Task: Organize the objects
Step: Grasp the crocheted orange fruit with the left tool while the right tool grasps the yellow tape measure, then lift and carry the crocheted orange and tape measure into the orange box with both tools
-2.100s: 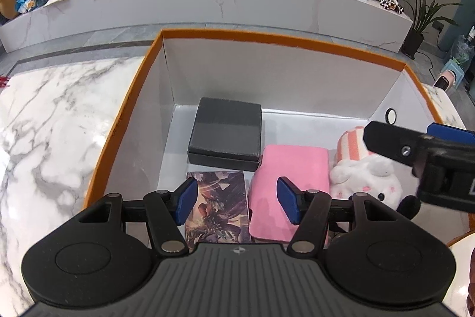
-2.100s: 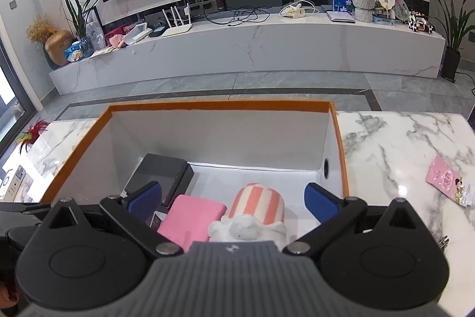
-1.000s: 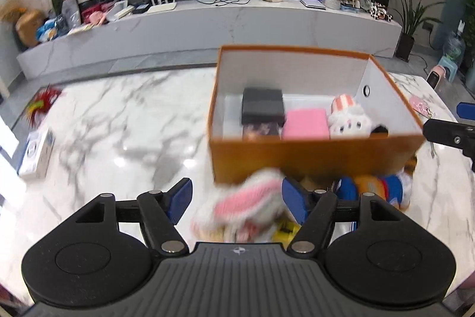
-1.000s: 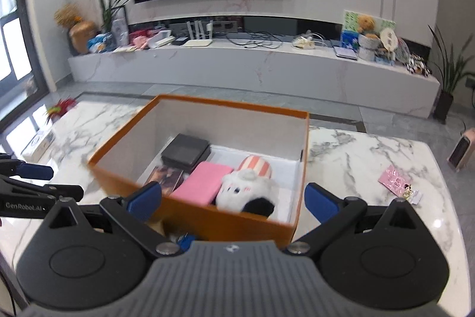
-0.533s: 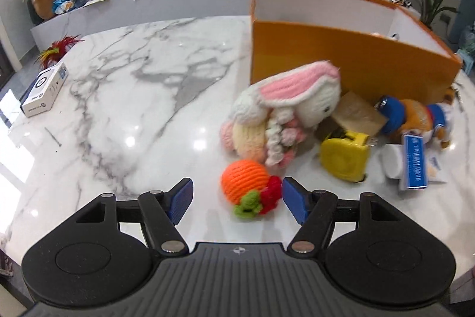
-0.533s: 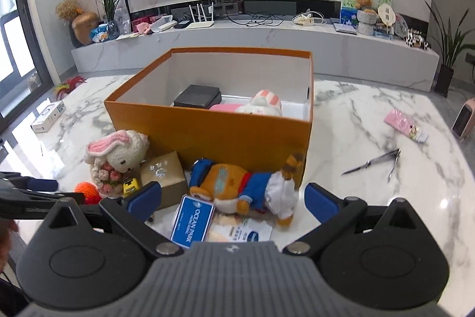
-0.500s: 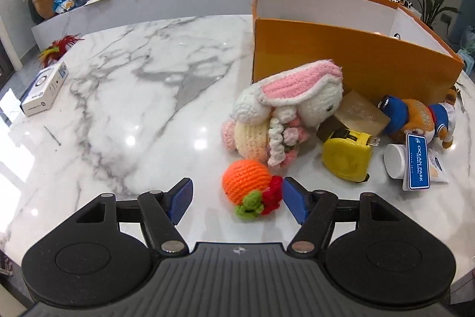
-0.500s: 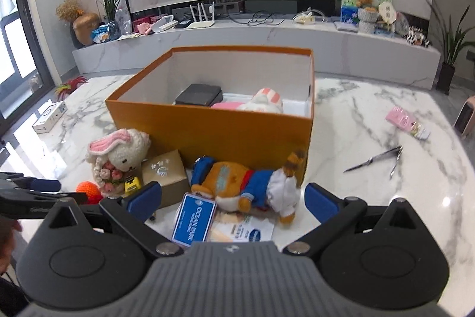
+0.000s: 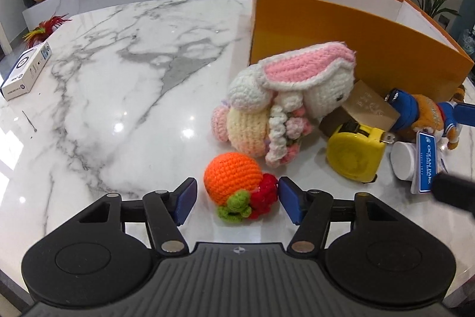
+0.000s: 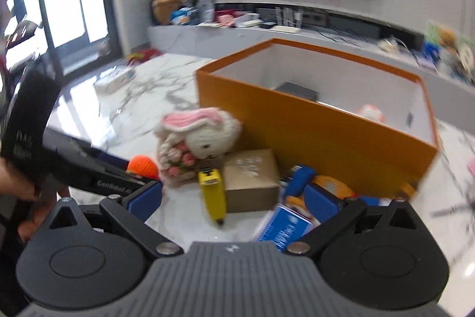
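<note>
Straddling the crocheted orange point(image 9: 232, 178) with fingers point(image 9: 186, 199) spread and not clenched, the left gripper point(image 9: 236, 199) sits low over the desk point(image 9: 124, 85). Behind the orange lie the crocheted rabbit point(image 9: 292, 106), yellow tape measure point(image 9: 354, 153) and orange box point(image 9: 341, 28). The right gripper point(image 10: 234, 196) hangs released near the tape measure.

On the table point(image 9: 124, 97), a crochet fruit point(image 9: 234, 183) sits centre. A knitted rabbit point(image 9: 285, 103) lies at one o'clock, a tape measure point(image 9: 354, 152) at three, a box point(image 9: 341, 46) behind at one.
</note>
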